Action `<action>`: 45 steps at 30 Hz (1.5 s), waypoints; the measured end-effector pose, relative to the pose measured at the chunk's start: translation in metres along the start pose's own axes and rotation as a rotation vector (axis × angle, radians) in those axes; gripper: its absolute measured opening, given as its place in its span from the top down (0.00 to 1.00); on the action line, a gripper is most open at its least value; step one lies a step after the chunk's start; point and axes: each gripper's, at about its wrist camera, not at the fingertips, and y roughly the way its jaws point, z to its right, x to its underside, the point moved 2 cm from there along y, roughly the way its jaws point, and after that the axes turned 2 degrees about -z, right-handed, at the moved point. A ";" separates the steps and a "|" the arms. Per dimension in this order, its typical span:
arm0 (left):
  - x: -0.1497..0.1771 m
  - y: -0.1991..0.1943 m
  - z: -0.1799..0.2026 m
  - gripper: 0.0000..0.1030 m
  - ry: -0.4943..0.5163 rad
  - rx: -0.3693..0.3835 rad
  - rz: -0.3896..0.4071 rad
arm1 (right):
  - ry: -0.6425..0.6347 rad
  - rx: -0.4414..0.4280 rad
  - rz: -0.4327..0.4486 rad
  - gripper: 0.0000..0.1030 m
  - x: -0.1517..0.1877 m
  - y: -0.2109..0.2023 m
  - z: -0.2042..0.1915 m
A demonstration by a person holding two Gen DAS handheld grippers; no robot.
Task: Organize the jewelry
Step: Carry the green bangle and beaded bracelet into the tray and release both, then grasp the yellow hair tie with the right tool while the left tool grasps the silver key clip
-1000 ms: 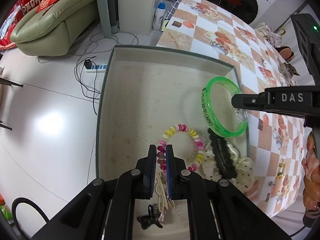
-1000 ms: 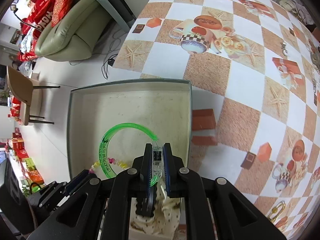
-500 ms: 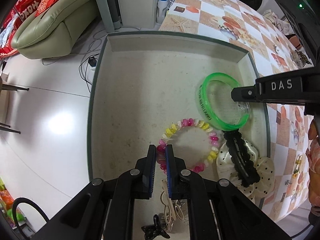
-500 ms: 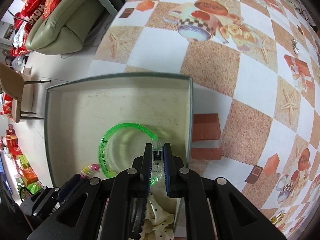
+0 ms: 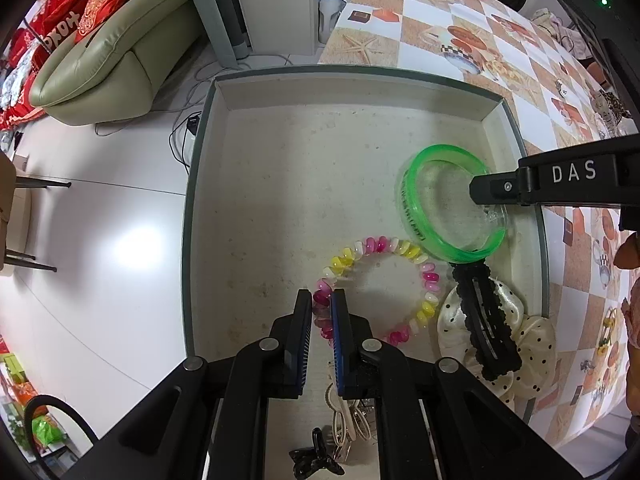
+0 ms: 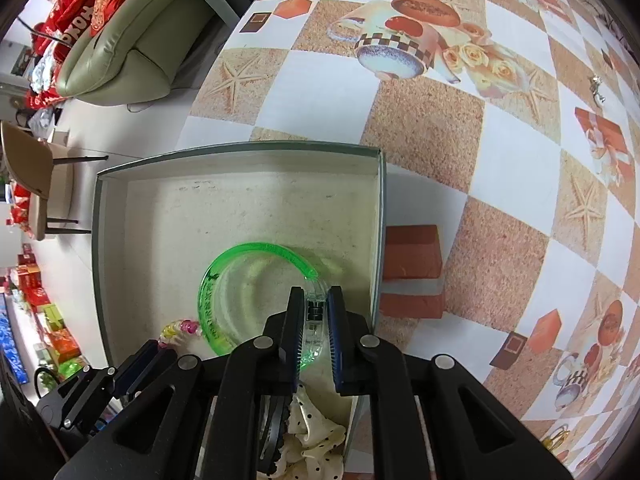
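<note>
A shallow grey-rimmed tray [image 5: 200, 184] sits at the table's edge. My left gripper [image 5: 322, 300] is shut on a pink-and-yellow bead bracelet [image 5: 404, 248] that lies on the tray floor. My right gripper [image 6: 316, 298] is shut on the clear clasp part of a green translucent bangle [image 6: 224, 268], holding it low over the tray's right side; the bangle [image 5: 416, 208] and the right gripper arm [image 5: 560, 180] also show in the left wrist view. A cream polka-dot scrunchie [image 5: 532, 336] with a black hair clip [image 5: 484, 320] lies at the tray's near right.
A small black clip [image 5: 312, 460] and pale cords [image 5: 340, 420] lie under the left gripper. The tray [image 6: 240, 148] rests on a patterned tablecloth [image 6: 440, 120]. More trinkets [image 5: 608, 112] lie on the table at right. Beyond the tray's left rim is open floor and a sofa [image 5: 112, 56].
Both grippers have drawn further into the tray with their bracelets. The green bangle has come lower, closer to the tray floor near the right wall.
</note>
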 end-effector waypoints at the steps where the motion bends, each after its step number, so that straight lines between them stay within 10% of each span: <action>1: 0.000 -0.001 0.001 0.86 0.003 -0.001 -0.001 | 0.001 -0.007 0.000 0.84 0.001 -0.001 0.001; 16: 0.011 -0.014 0.003 0.86 0.040 -0.007 0.001 | 0.053 -0.142 0.111 0.31 0.007 -0.054 0.005; 17: 0.011 -0.014 0.004 0.81 0.043 -0.008 0.000 | 0.059 -0.149 0.121 0.31 0.009 -0.058 0.007; 18: 0.011 -0.015 0.005 0.40 0.047 -0.010 0.000 | 0.065 -0.156 0.130 0.31 0.011 -0.063 0.009; 20: 0.014 -0.022 0.006 0.00 0.040 -0.041 0.032 | 0.078 -0.168 0.145 0.31 0.016 -0.071 0.015; 45: 0.013 -0.065 0.057 0.00 0.173 -0.053 0.077 | 0.469 -0.203 0.191 0.19 0.135 -0.097 0.180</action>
